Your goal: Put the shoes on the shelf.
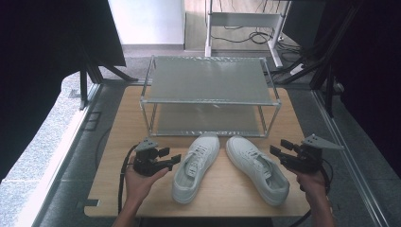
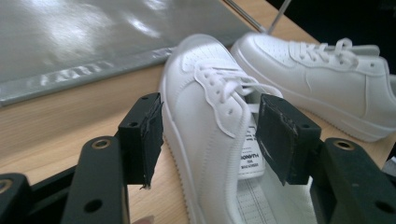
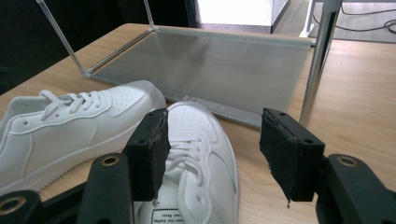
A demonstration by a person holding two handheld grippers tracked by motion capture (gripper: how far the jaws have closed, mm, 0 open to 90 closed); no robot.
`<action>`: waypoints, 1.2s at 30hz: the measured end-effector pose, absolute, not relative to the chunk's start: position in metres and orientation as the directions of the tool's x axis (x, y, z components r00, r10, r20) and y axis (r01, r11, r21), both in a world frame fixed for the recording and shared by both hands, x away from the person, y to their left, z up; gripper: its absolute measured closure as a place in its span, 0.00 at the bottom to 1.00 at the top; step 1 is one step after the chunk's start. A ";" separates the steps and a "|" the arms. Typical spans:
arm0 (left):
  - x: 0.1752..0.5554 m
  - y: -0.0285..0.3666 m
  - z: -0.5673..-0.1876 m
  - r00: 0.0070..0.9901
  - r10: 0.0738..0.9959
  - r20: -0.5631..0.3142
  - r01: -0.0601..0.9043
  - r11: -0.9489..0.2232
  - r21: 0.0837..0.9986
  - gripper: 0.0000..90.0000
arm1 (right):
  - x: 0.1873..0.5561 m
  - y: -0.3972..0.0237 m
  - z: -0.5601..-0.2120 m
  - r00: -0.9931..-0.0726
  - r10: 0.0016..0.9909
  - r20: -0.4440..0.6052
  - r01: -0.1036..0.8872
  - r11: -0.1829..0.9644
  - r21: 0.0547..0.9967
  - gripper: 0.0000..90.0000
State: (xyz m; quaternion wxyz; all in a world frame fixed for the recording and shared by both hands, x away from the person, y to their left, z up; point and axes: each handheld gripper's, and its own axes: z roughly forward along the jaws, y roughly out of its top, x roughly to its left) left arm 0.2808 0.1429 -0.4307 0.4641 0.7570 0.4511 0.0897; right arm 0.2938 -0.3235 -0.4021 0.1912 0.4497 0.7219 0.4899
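Two white lace-up sneakers lie on the wooden table, toes toward the rack: the left shoe (image 1: 196, 165) and the right shoe (image 1: 257, 168). My left gripper (image 1: 169, 156) is held just left of the left shoe, jaws open and pointing at its side. In the left gripper view the gripper (image 2: 212, 135) frames the left shoe (image 2: 205, 116) without its pads pressing on it; the right shoe (image 2: 317, 79) lies beyond. My right gripper (image 1: 280, 147) hovers open just right of the right shoe. In the right gripper view it (image 3: 217, 151) looks over that shoe (image 3: 201, 140) toward the left shoe (image 3: 70, 126).
A two-tier metal shoe rack (image 1: 208, 80) with grey mesh shelves stands at the back of the table (image 1: 137, 109), both shelves bare. Its lower shelf (image 3: 210, 65) reaches close to the shoe toes. Dark stands and cables surround the table.
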 end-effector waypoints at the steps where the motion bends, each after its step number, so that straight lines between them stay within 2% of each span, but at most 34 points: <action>1: 0.281 0.139 -0.433 0.578 0.770 -0.270 0.598 -0.174 0.783 0.47 | 0.294 -0.324 -0.404 -0.519 0.838 0.167 0.464 0.112 0.879 0.48; 10: 0.285 0.117 -0.445 0.589 0.778 -0.219 0.599 -0.239 0.764 0.53 | 0.296 -0.321 -0.410 -0.515 0.839 0.175 0.492 0.122 0.862 0.48; 15: 0.286 0.109 -0.449 0.587 0.788 -0.183 0.602 -0.273 0.750 0.60 | 0.296 -0.322 -0.412 -0.512 0.841 0.178 0.500 0.123 0.857 0.47; 21: 0.293 0.102 -0.459 0.573 0.801 -0.173 0.629 -0.294 0.719 0.64 | 0.297 -0.322 -0.414 -0.511 0.840 0.181 0.507 0.125 0.853 0.47; 27: 0.300 0.090 -0.464 0.562 0.817 -0.127 0.634 -0.327 0.701 0.71 | 0.300 -0.321 -0.416 -0.518 0.841 0.159 0.518 0.160 0.841 0.45; 30: 0.301 0.090 -0.464 0.557 0.821 -0.130 0.642 -0.325 0.695 0.77 | 0.301 -0.322 -0.418 -0.508 0.851 0.133 0.525 0.184 0.831 0.44; 33: 0.302 0.090 -0.464 0.550 0.824 -0.136 0.647 -0.318 0.693 0.79 | 0.303 -0.320 -0.422 -0.512 0.855 0.080 0.530 0.241 0.813 0.43; 36: 0.302 0.090 -0.464 0.546 0.826 -0.138 0.651 -0.314 0.691 0.82 | 0.304 -0.317 -0.426 -0.542 0.836 0.082 0.532 0.266 0.804 0.44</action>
